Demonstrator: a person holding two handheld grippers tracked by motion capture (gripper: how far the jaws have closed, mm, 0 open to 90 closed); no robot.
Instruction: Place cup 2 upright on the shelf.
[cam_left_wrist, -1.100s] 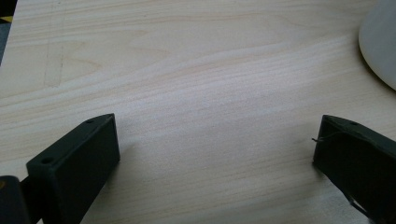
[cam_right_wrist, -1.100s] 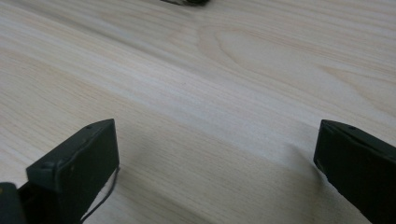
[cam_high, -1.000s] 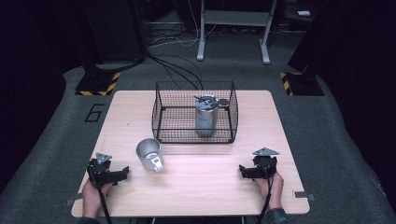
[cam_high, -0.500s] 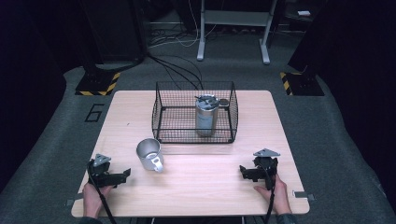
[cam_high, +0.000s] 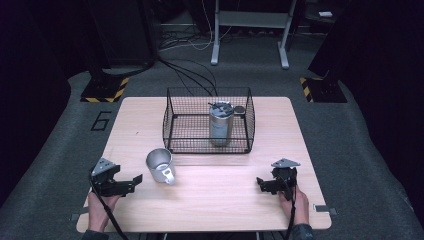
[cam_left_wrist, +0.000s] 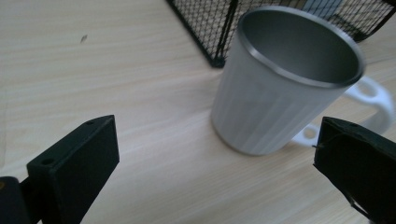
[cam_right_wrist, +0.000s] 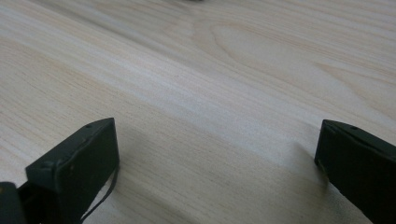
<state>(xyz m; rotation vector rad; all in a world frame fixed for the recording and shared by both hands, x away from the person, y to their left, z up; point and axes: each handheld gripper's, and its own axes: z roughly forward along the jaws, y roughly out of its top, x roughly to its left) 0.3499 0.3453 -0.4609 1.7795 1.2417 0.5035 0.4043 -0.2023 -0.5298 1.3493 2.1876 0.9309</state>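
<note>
Left gripper (cam_high: 131, 179) spread, near table's (cam_high: 225, 200) front-left corner, facing mug (cam_high: 160, 165). Right gripper (cam_high: 261, 183) spread, front-right, over bare wood. Basket (cam_high: 172, 127) behind mug.

The metal mug (cam_left_wrist: 280, 93) stands upright on the bench (cam_left_wrist: 116, 70), mouth open upward, just ahead of the left tool (cam_left_wrist: 217, 172) and a little toward its right jaw. Its outside is matt silver with faint vertical ribs, the rim rolled, and a white handle (cam_left_wrist: 373, 105) sticks out beyond that jaw.
</note>
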